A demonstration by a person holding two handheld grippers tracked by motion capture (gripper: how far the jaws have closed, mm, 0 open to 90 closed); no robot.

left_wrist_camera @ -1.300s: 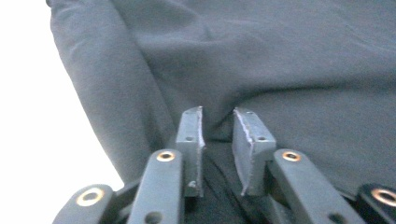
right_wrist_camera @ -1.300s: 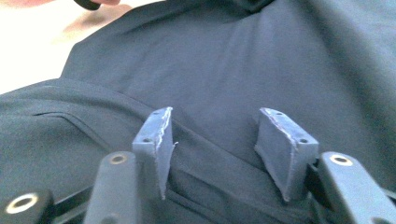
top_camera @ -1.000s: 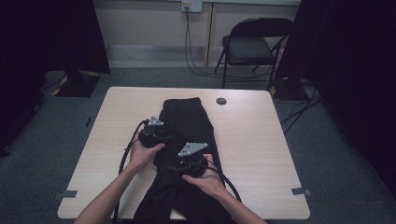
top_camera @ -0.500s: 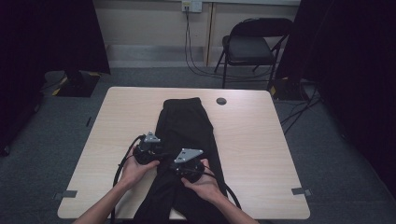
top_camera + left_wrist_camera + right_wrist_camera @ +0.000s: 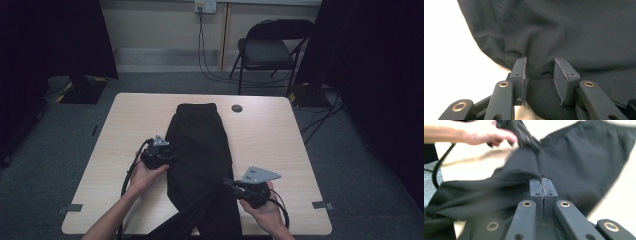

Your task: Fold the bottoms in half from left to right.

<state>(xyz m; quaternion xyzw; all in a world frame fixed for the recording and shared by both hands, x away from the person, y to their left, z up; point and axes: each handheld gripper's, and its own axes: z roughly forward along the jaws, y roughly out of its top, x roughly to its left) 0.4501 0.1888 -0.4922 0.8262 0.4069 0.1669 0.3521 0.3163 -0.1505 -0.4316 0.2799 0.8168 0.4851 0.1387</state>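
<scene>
Black trousers (image 5: 197, 135) lie lengthwise down the middle of the light wooden table (image 5: 280, 140), and their lower end hangs over the near edge. My left gripper (image 5: 167, 159) is at their left edge. Its jaws have just been closing, and in the left gripper view (image 5: 540, 72) a bunched fold of the trousers (image 5: 574, 32) is pressed between the pads. My right gripper (image 5: 226, 182) is right of the trousers near the front. In the right gripper view (image 5: 542, 182) it is shut on a thin pinch of the cloth (image 5: 586, 152). A taut ridge of fabric runs from there to the left gripper (image 5: 529, 140).
A small dark round disc (image 5: 237, 108) sits on the table near its far edge. A black folding chair (image 5: 270, 50) stands behind the table, with cables on the floor beside it. Bare tabletop lies on both sides of the trousers.
My right gripper has swung out to the right, dragging a pinched fold of the trousers with it. The left hand slid slightly nearer and then stayed at the left edge.
</scene>
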